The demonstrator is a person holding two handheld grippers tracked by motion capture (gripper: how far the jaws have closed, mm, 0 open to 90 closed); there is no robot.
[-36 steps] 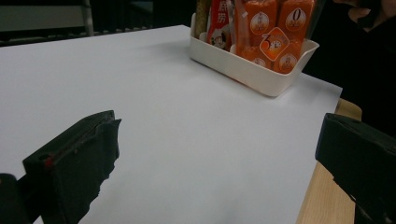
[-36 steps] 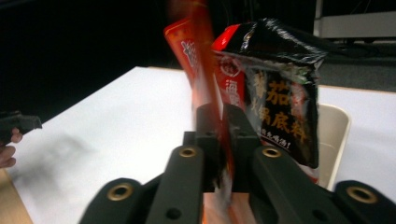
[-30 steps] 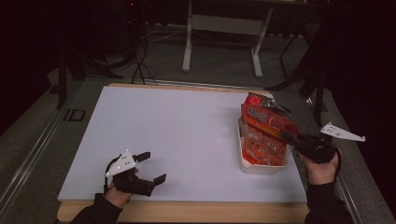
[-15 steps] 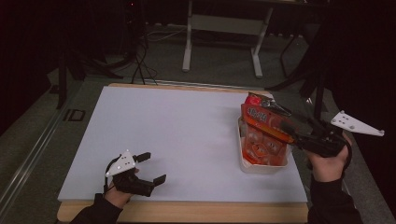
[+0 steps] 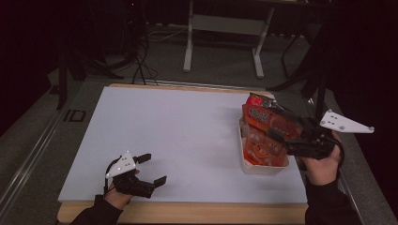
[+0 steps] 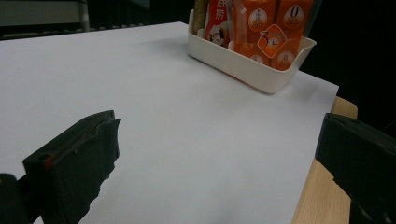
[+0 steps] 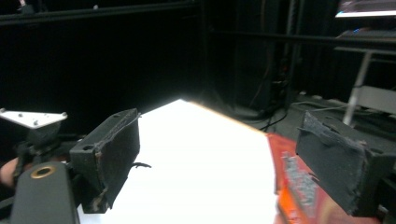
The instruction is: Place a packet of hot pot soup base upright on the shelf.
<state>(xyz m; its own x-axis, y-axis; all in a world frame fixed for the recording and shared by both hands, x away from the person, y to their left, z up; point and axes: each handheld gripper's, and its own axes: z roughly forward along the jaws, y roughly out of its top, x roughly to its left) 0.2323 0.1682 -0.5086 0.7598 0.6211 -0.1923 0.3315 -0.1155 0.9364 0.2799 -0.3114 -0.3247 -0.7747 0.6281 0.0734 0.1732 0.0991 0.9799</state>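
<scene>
Your right hand-held gripper, jaws just opened wide and empty, hangs above the red-orange snack packets in the white plastic tub at the table's right edge. Your left hand-held gripper, jaws apart, sits by the near-left corner; broad bare surface between. Packet print is blurred.

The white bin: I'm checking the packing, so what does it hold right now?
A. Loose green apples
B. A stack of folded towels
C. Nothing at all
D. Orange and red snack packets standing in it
D: the white bin holds orange and red snack packets standing upright, their tops rising above its rim; the high view shows the same packets at the table's right side.
</scene>
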